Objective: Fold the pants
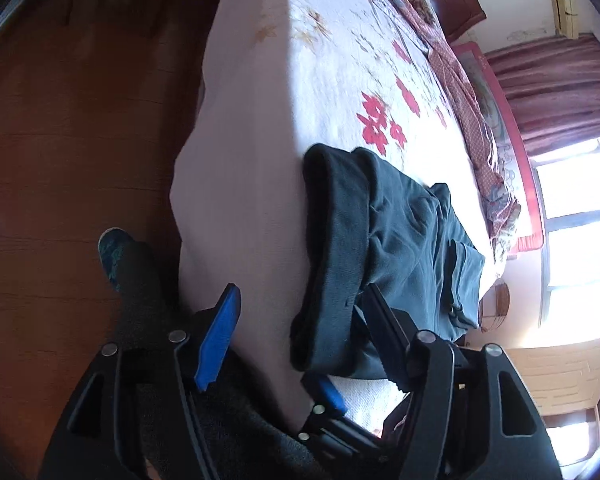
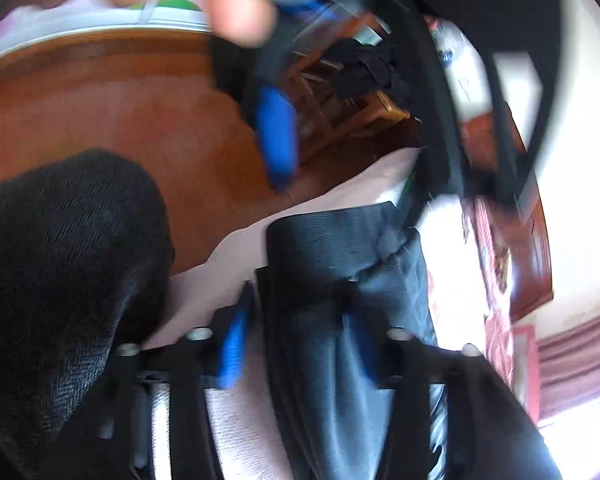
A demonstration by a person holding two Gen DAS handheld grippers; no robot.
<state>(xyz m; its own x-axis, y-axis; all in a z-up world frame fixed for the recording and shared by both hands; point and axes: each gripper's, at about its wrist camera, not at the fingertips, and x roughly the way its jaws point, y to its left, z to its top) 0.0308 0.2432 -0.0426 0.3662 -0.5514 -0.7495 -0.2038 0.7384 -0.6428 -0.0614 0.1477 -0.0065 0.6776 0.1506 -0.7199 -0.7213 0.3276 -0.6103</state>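
Dark blue-grey pants (image 1: 392, 240) lie folded in a thick bundle at the near edge of the bed, their black waistband hanging slightly over the side. My left gripper (image 1: 296, 320) is open, its jaws spread either side of the bundle's near end: the left blue pad (image 1: 220, 340) is off the bed side, the right finger is under the cloth. In the blurred right wrist view the pants (image 2: 340, 300) lie between the open jaws of my right gripper (image 2: 300, 340). The other gripper (image 2: 278, 136) shows above them.
The bed (image 1: 332, 48) has a white sheet with red flowers and a red patterned quilt (image 1: 472, 92) along its far side. A wooden floor (image 1: 68, 140) lies left of it. The person's dark-clad leg and foot (image 1: 128, 264) stand by the bed. A window (image 1: 580, 240) is at right.
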